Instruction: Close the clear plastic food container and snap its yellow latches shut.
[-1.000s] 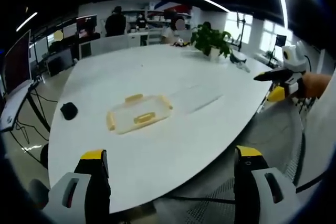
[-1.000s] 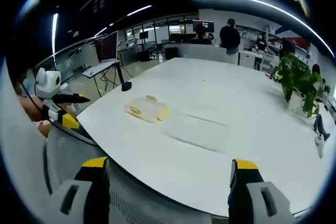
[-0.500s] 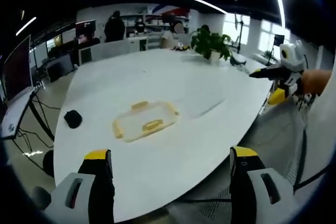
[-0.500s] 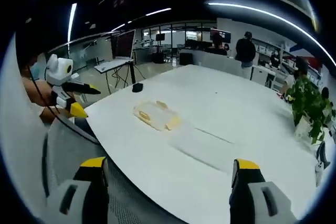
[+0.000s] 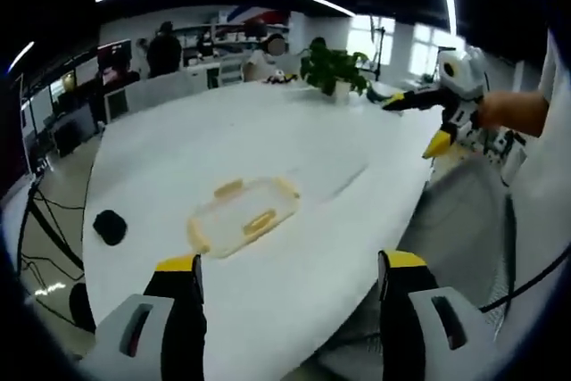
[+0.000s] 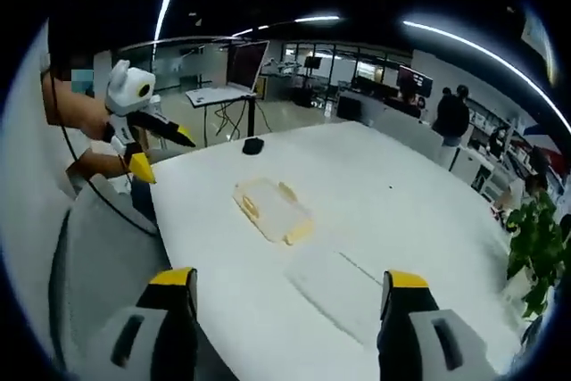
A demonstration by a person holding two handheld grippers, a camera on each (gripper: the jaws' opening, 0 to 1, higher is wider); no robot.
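Observation:
A clear plastic container [image 5: 243, 216] with yellow latches lies flat on the white table [image 5: 268, 131], with a second clear flat piece [image 5: 343, 178] beside it. The right gripper view shows the container [image 6: 272, 211] mid-table and the clear piece [image 6: 335, 281] nearer. My left gripper [image 5: 290, 265] is open, short of the table's near edge, with nothing between its jaws. My right gripper [image 6: 290, 280] is open too, back from the table edge. Each gripper also appears in the other's view, held in a hand off the table: the right gripper [image 5: 428, 118] and the left gripper [image 6: 161, 151].
A small black object [image 5: 110, 227] sits on the table left of the container. A potted plant [image 5: 330, 67] stands at the far side. A grey mesh chair [image 6: 98, 256] is by the table edge. People and desks with monitors [image 6: 245, 64] are behind.
Both views have swung as the hands moved, and each gripper now shows higher in the other's view. The container lies in the same spot on the table. Both grippers stay open.

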